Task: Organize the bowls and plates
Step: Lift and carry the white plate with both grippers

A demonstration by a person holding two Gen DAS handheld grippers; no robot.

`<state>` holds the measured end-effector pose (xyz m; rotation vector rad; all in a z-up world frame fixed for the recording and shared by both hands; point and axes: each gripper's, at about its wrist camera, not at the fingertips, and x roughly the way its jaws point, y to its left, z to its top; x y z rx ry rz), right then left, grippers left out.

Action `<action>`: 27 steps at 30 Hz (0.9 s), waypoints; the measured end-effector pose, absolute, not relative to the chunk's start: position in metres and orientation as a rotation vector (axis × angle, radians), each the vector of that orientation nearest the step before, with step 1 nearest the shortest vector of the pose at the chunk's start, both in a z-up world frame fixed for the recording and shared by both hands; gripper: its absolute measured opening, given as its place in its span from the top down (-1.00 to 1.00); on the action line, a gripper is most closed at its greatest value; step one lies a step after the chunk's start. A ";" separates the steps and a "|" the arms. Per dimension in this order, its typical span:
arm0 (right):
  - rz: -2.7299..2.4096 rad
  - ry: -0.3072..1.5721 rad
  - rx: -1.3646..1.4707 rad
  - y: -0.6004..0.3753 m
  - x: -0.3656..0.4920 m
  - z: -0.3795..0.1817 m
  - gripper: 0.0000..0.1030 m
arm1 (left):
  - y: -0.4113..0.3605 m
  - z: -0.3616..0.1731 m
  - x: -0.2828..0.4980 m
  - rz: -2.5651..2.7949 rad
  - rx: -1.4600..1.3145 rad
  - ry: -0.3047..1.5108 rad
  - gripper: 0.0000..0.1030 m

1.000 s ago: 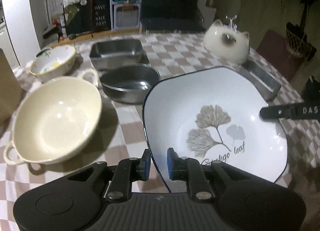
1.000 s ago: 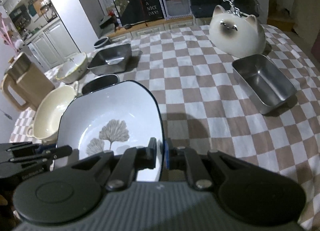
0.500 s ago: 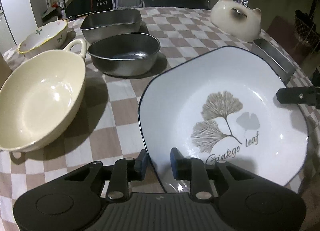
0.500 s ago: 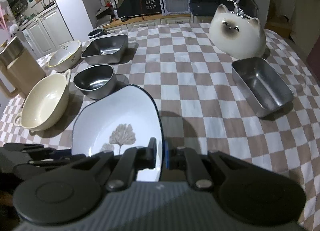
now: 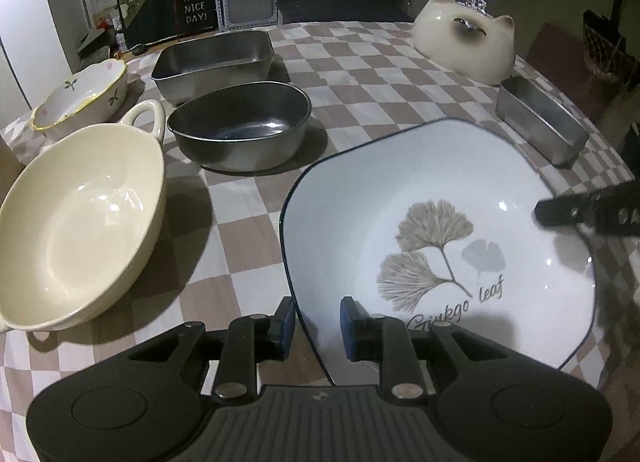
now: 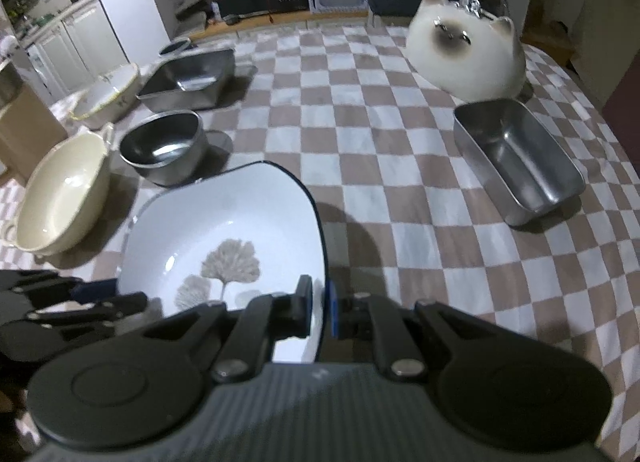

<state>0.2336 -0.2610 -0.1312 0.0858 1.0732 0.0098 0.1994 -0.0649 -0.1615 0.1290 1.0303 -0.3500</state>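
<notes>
A white square plate (image 5: 440, 202) with a dark rim and a ginkgo leaf print lies low over the checked tablecloth, right of the cream bowl. My left gripper (image 5: 316, 322) straddles its near left rim; a gap shows between the pads and the rim, so it is open. My right gripper (image 6: 319, 310) is shut on the plate's (image 6: 224, 218) right rim, one pad inside and one outside. In the left wrist view a finger of the right gripper (image 5: 592, 210) reaches over the plate's far right edge. The left gripper (image 6: 128, 294) shows at the plate's left side in the right wrist view.
Left of the plate stand a cream two-handled bowl (image 5: 76, 222), an oval steel bowl (image 5: 240, 130), a rectangular steel tray (image 5: 216, 58) and a floral bowl (image 5: 80, 94). A cat-shaped ceramic piece (image 5: 464, 42) and a narrow steel box (image 5: 540, 122) stand at the right.
The plate has come down toward the tablecloth with both grippers. The left jaws have widened off the plate's rim. The right gripper keeps its hold.
</notes>
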 end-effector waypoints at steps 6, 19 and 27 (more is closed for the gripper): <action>-0.005 1.129 0.048 -0.259 0.238 -0.143 0.77 | -0.066 -0.158 0.200 -0.355 0.118 1.024 0.51; -0.008 1.174 -0.011 -0.257 0.253 -0.162 0.55 | -0.066 -0.154 0.202 -0.368 0.109 1.042 0.51; 0.026 1.178 0.001 -0.257 0.252 -0.163 0.40 | -0.063 -0.155 0.205 -0.362 0.061 1.058 0.51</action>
